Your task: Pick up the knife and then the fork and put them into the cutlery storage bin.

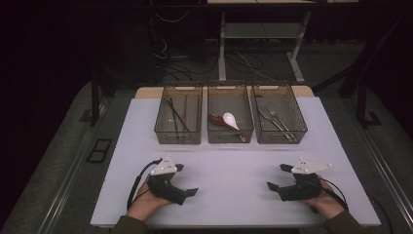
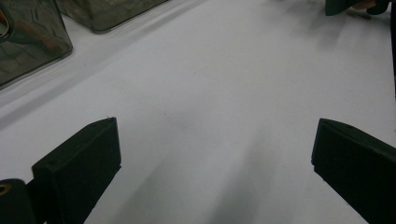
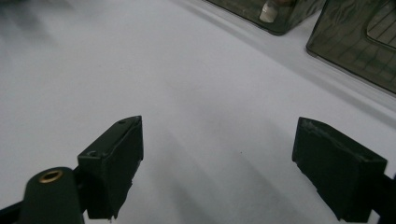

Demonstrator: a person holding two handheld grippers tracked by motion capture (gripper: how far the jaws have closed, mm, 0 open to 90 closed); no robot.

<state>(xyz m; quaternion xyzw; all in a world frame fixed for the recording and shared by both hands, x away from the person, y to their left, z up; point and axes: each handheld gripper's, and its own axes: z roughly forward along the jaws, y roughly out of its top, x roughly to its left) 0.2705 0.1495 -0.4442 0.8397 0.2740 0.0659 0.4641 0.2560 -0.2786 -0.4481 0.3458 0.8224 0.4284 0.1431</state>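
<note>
My left gripper (image 1: 186, 179) rests low over the white table (image 1: 229, 161) at the front left, held in a hand, jaws wide apart and empty. In the left gripper view its jaws frame bare tabletop (image 2: 210, 135). My right gripper (image 1: 276, 176) sits at the front right, also open with nothing between its jaws; bare white table (image 3: 215, 130) lies ahead of it. Three smoky clear bins stand at the back: the left bin (image 1: 178, 138) holds dark chopsticks (image 1: 178, 116), the middle bin (image 1: 230, 138) a white spoon (image 1: 230, 120) and a brown spoon (image 1: 217, 120), the right bin (image 1: 280, 138) metal forks (image 1: 275, 118).
The bins form a row along the table's far side. Desk legs (image 1: 222, 48) and cables lie on the dark floor beyond. The bin corners (image 2: 32, 42) show at the upper left of the left gripper view and bin corners (image 3: 355, 42) at the upper right of the right gripper view.
</note>
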